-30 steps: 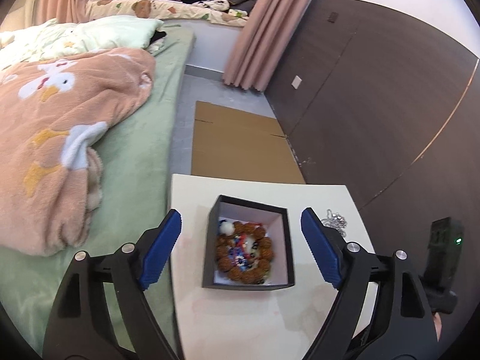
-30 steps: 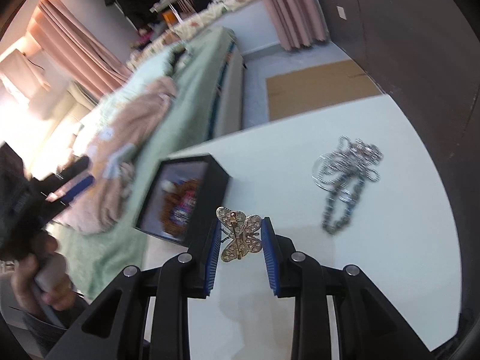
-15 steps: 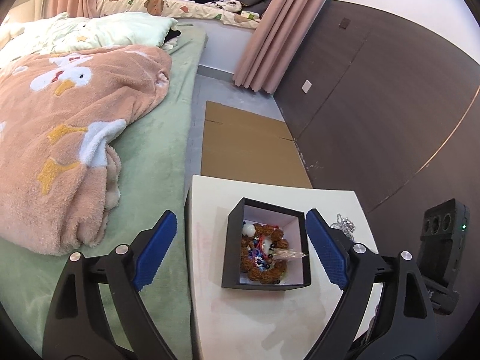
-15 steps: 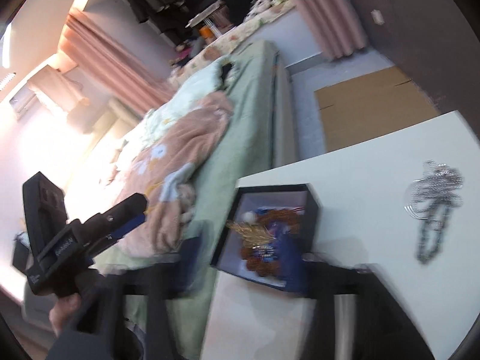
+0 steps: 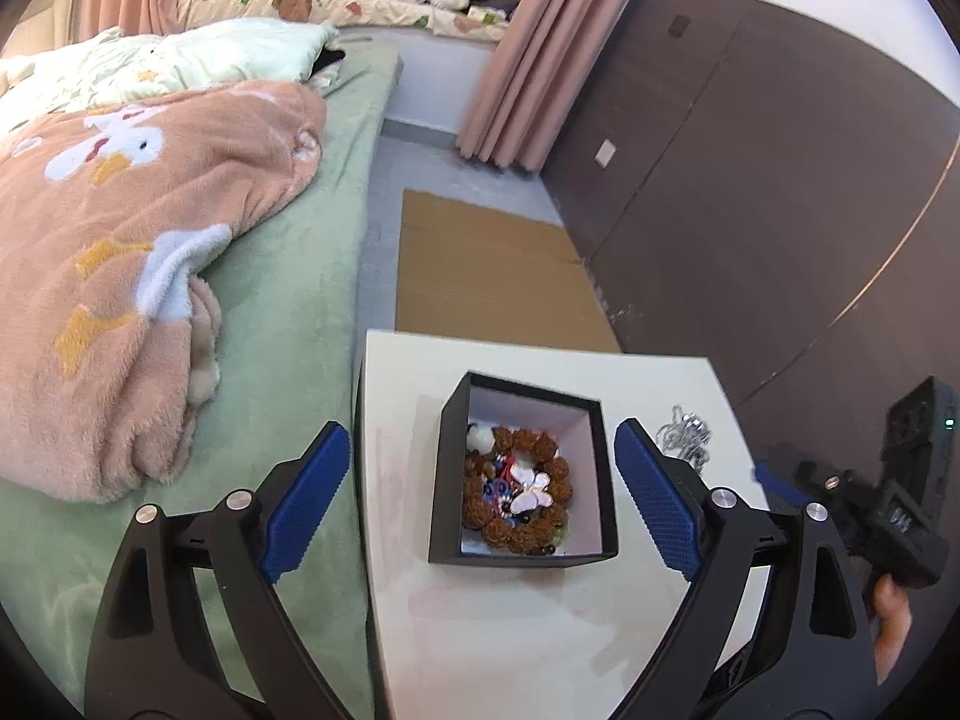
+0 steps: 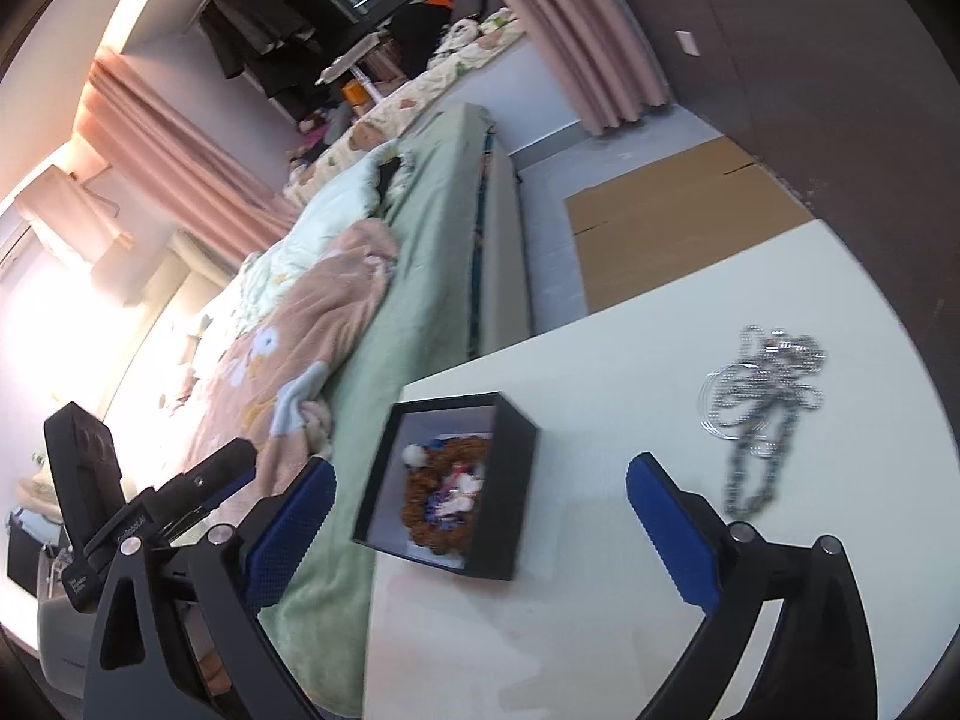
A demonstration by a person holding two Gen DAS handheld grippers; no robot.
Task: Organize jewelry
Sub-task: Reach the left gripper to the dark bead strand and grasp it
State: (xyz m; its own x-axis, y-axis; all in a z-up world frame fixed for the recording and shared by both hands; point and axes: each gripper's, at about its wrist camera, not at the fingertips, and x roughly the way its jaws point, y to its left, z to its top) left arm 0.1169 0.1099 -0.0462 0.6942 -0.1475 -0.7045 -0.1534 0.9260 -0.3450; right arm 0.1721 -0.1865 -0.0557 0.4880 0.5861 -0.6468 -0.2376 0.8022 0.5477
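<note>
A black open box (image 5: 447, 480) with a white lining stands on the white table (image 5: 510, 618). Inside lie a brown bead bracelet (image 5: 543, 447) and, on top of it, a butterfly brooch (image 5: 531, 489). My left gripper (image 5: 480, 427) hangs open in front of the box, one finger to each side, touching nothing. My right gripper (image 6: 480, 465) hovers near the box (image 6: 510, 498) with its jaws opening and nothing between them. A silver chain necklace (image 6: 759, 396) lies loose on the table right of the box, also seen as the chain (image 5: 684, 438) in the left wrist view.
A bed with a green sheet (image 5: 288, 312) and a peach blanket (image 5: 120, 240) borders the table's left edge. Flat cardboard (image 5: 486, 276) lies on the floor beyond the table. A dark panelled wall (image 5: 750, 210) runs along the right. A hand (image 5: 888, 606) holds the right gripper's handle.
My right gripper, shut on the gold butterfly brooch a second ago, swung over the box, opened and let it go. The brooch now lies in the box. The left gripper barely moved.
</note>
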